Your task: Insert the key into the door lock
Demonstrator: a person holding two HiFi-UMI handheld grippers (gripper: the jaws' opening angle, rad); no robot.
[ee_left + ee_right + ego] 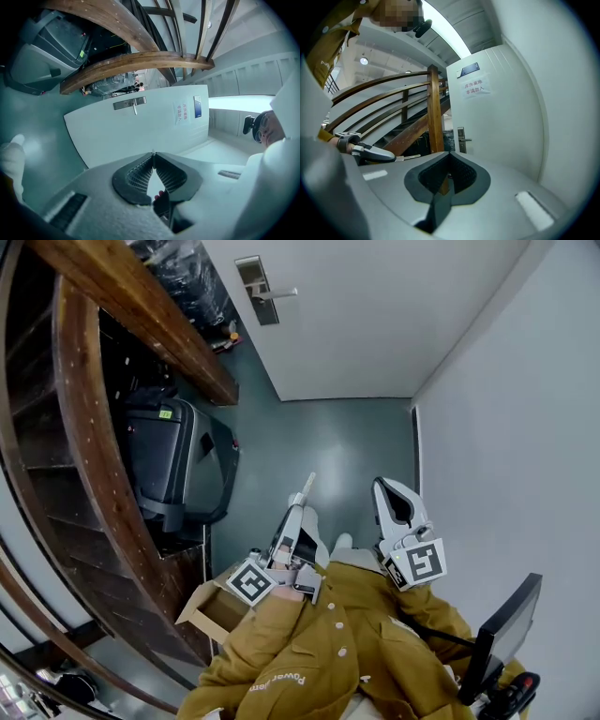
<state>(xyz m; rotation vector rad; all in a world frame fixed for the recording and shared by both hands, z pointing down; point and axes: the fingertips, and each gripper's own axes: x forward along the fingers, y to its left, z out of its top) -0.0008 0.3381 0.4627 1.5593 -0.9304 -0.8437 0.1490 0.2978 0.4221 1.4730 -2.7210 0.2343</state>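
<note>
Mustard jacket (309, 652): sleeves and front fill the bottom of the head view, farthest of all from the door lock (255, 282).
Left gripper (153, 157): held level, jaws pressed together on the key (307, 486), which is pinched at the very tips.
Key: blade juts forward past the jaw tips toward the door lock; well apart from it, not inserted. In the left gripper view it is seen only as a thin sliver, edge-on.
Right gripper (449, 155): jaws closed tip to tip, nothing between them; held just beside the left gripper, equally far from the door lock.
Door lock: metal plate with a lever handle, set in the white door (375, 315), untouched.
Notice (180, 114): paper sheet stuck on the door, to one side of the door lock.
Stair rail (141, 306): brown wooden beam, its end close beside the door lock.
Dark case (178, 460): stands under the stair rail, between the door lock and the left gripper.
Cardboard box (211, 610): open, beside the left sleeve, well apart from the door lock.
</note>
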